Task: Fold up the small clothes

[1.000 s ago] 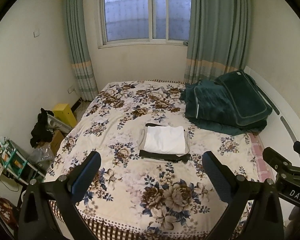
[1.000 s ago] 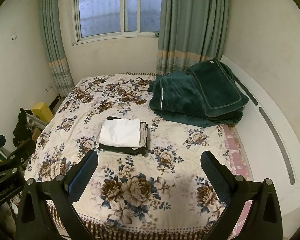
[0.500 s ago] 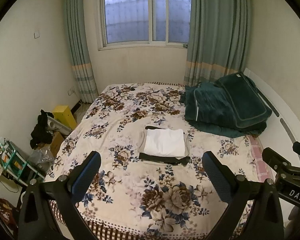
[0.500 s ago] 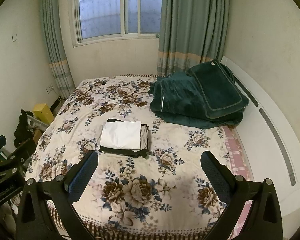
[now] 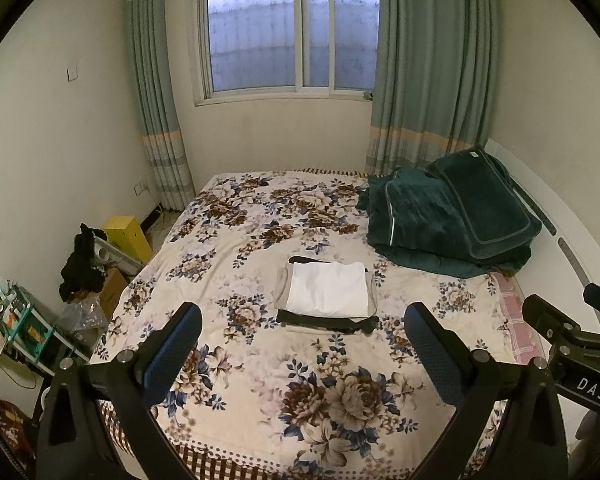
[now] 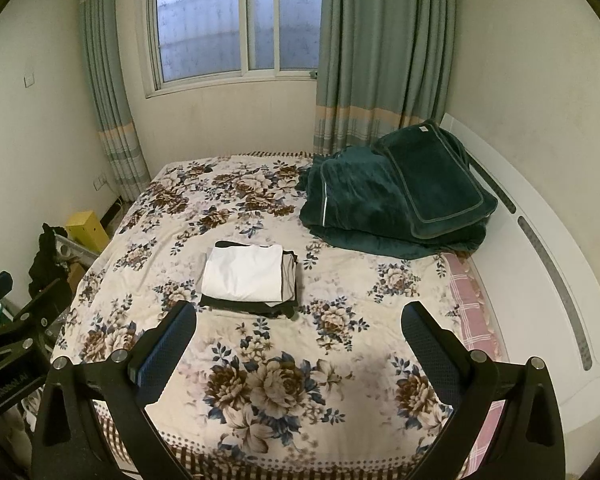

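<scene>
A small stack of folded clothes (image 5: 327, 295), white on top with grey and black pieces under it, lies in the middle of the floral bed (image 5: 260, 360); it also shows in the right wrist view (image 6: 246, 278). My left gripper (image 5: 300, 328) is open and empty, held back over the bed's near edge, well short of the stack. My right gripper (image 6: 296, 326) is also open and empty, at the same distance. Each gripper's body shows at the edge of the other's view.
A folded dark green blanket (image 5: 448, 216) lies at the bed's far right by the white headboard (image 6: 540, 248). Left of the bed stand a yellow box (image 5: 126, 236), black clothing on a rack (image 5: 80, 260), and a cluttered shelf (image 5: 16, 320). A curtained window is behind.
Both grippers have drawn back and risen a little; the bed and stack look slightly farther and lower in view. The stack has not moved.
</scene>
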The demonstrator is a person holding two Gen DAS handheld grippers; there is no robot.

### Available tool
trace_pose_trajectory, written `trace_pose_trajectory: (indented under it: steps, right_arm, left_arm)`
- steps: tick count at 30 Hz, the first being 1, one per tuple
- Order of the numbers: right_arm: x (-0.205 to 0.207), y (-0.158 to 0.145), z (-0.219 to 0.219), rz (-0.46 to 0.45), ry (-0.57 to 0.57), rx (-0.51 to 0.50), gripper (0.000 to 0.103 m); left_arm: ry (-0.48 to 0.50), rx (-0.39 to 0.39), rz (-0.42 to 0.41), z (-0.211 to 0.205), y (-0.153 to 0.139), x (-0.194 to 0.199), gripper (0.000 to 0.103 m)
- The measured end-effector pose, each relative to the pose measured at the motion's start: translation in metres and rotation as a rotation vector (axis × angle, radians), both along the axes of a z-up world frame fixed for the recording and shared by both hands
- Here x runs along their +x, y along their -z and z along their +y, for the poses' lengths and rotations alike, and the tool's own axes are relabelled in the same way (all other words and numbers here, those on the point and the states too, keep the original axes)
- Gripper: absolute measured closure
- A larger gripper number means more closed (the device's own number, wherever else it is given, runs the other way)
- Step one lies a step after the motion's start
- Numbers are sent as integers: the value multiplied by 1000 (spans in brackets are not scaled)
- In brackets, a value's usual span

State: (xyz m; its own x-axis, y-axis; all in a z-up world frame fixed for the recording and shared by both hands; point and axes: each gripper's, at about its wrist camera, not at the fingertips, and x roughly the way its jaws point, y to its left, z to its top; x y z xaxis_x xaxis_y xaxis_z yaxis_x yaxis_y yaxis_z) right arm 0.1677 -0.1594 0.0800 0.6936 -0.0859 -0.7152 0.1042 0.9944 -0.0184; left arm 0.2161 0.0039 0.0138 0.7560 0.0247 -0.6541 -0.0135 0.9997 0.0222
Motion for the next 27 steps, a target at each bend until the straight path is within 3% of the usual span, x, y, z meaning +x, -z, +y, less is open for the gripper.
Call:
trace_pose_trajectory:
  steps: [27]
  right_arm:
    - [1,0,0,-5,7,3,0]
  left_arm:
    - [-10,12,-14,2,-7,4,0]
